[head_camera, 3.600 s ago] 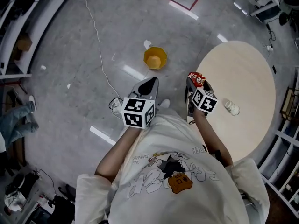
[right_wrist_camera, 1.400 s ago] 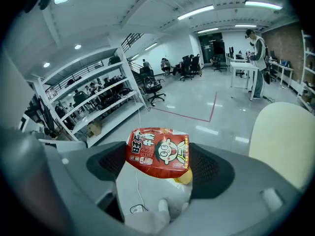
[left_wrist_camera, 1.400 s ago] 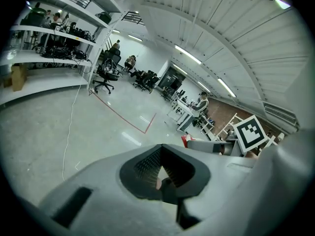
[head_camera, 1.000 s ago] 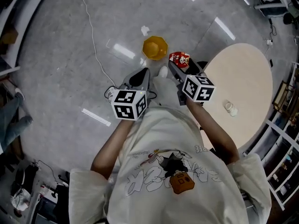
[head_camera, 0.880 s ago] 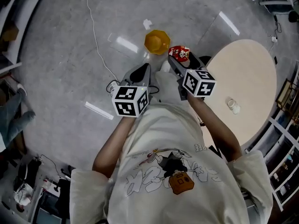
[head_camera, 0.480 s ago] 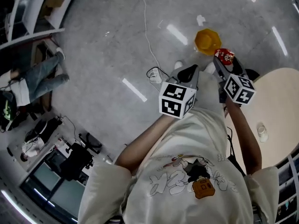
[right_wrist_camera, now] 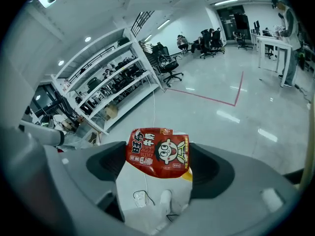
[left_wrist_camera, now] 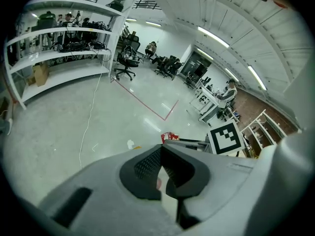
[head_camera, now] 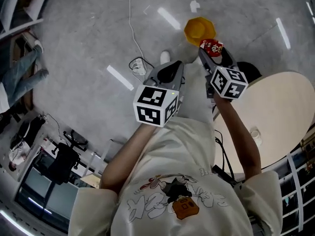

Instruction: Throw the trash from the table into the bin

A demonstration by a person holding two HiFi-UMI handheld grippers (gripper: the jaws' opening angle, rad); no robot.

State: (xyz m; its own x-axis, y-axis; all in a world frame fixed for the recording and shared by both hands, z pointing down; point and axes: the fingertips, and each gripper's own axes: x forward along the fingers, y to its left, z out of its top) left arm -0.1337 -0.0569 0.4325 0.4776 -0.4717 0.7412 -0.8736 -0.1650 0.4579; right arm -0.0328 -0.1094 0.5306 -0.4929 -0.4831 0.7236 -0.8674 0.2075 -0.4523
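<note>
The person wore a cream short-sleeved T-shirt (head_camera: 172,181) with a cartoon print and dark lettering, at the lower centre of the head view. The left gripper (head_camera: 177,64) and the right gripper (head_camera: 210,53) were pale grey shells with black ribbed pads (left_wrist_camera: 146,165). Each bore a white cube (head_camera: 156,105) with black square markers. A white shoe (head_camera: 165,58) showed at upper centre.

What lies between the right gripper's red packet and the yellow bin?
Nothing but a sliver of bare floor, in the head view; the packet appears right beside the bin.
</note>
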